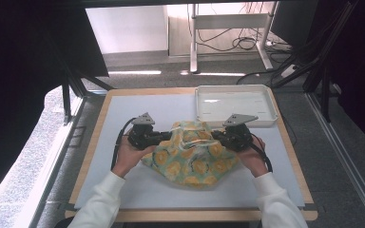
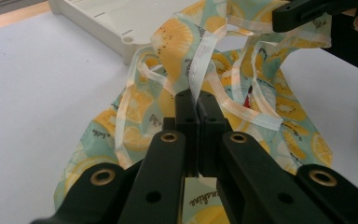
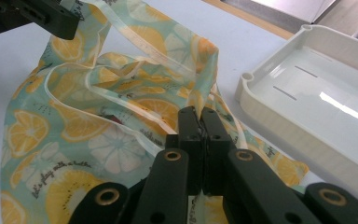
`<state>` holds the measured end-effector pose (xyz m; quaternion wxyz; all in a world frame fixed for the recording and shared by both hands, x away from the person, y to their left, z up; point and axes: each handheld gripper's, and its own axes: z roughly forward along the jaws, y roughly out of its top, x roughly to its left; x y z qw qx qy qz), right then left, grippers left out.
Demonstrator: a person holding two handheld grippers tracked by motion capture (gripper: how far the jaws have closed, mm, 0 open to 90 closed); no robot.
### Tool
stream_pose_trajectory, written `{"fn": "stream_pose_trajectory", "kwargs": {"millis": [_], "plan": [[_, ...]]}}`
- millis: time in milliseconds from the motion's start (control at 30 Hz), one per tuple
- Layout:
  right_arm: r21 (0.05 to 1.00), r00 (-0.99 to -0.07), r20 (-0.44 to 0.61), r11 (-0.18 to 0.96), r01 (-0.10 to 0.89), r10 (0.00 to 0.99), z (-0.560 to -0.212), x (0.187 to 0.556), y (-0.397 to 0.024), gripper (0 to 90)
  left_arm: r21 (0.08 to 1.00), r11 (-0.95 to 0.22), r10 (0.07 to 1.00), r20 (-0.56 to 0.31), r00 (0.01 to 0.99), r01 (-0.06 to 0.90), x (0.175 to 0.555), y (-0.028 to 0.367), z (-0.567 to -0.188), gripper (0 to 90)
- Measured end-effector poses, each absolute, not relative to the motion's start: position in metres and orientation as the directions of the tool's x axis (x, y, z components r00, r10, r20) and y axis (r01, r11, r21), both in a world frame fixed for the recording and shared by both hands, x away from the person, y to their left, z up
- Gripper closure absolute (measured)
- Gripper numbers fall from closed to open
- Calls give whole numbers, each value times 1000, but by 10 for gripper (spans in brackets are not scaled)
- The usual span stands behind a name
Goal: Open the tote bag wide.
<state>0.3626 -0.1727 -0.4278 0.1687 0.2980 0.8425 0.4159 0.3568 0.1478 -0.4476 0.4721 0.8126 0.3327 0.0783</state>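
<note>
A mint cloth printed with orange and lemon slices [image 1: 192,159] lies bunched on the white mat, with pale trim strips running over it. My left gripper [image 1: 168,137] is shut on the cloth's left upper edge; in the left gripper view the jaws [image 2: 197,100] pinch a pale trim strip of the cloth [image 2: 177,42]. On the right upper edge my right gripper [image 1: 216,137] is shut as well, its jaws [image 3: 199,114] clamped on a fold of the cloth [image 3: 112,135]. The held edges are lifted a little between the two grippers.
A white plastic tray [image 1: 233,88] stands at the back right of the table, close behind the cloth; its wall [image 3: 270,112] is just right of my right gripper. The white mat [image 1: 123,190] covers a wooden table. The floor beyond holds table legs and cables.
</note>
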Motion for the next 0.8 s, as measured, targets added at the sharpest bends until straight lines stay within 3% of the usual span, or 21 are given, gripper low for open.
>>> {"fn": "stream_pose_trajectory", "kwargs": {"millis": [200, 333, 800], "plan": [[803, -765, -18, 465, 372, 644, -429, 360, -176, 884, 817, -331, 619, -188, 763, 471, 355, 150, -448, 898], [805, -765, -12, 459, 375, 644, -430, 359, -178, 884, 816, -301, 604, -238, 761, 494, 354, 153, -450, 898], [807, -768, -5, 456, 375, 640, -435, 348, -185, 883, 814, -324, 605, -215, 767, 483, 343, 156, -454, 896]]}}
